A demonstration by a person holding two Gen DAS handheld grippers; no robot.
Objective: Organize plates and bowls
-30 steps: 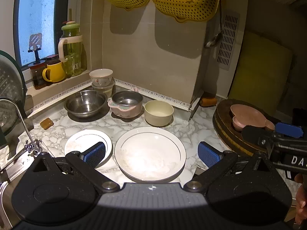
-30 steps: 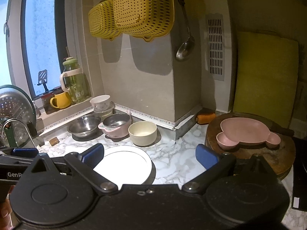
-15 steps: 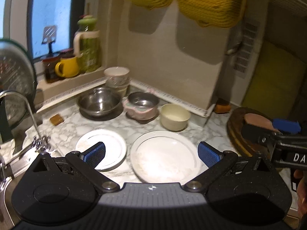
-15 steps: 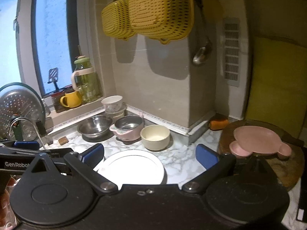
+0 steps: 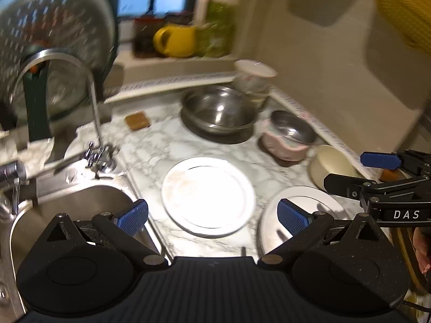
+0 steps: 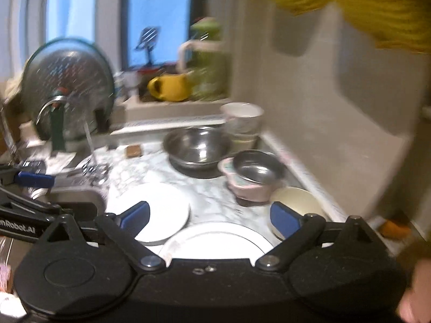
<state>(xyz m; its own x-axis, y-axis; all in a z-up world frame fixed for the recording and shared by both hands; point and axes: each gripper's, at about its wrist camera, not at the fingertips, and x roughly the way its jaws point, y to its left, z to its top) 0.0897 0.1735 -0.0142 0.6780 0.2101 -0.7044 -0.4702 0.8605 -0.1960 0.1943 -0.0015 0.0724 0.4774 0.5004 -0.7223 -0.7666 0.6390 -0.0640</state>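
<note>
A small white plate (image 5: 207,196) lies on the marble counter, below the gap of my left gripper (image 5: 212,215), which is open and holds nothing. To its right lies a large white plate (image 5: 301,212). Behind them stand a steel bowl (image 5: 218,110), a pink bowl with a steel insert (image 5: 288,137), a cream bowl (image 5: 331,164) and stacked white bowls (image 5: 253,80). My right gripper (image 6: 210,216) hovers over the large plate (image 6: 215,239); its jaws are closing, with nothing pressed between them. The small plate (image 6: 159,207) shows to its left.
A steel sink (image 5: 80,210) with a curved faucet (image 5: 67,62) borders the counter on the left. A round colander (image 5: 54,40) stands behind it. A yellow mug (image 5: 175,40) and a green jug (image 5: 215,27) sit on the window ledge. A brown block (image 5: 137,119) lies near the faucet.
Both views have swung left toward the sink and dropped closer to the counter. The small plate now sits centred under my left gripper. The pink plate and wooden board have left view.
</note>
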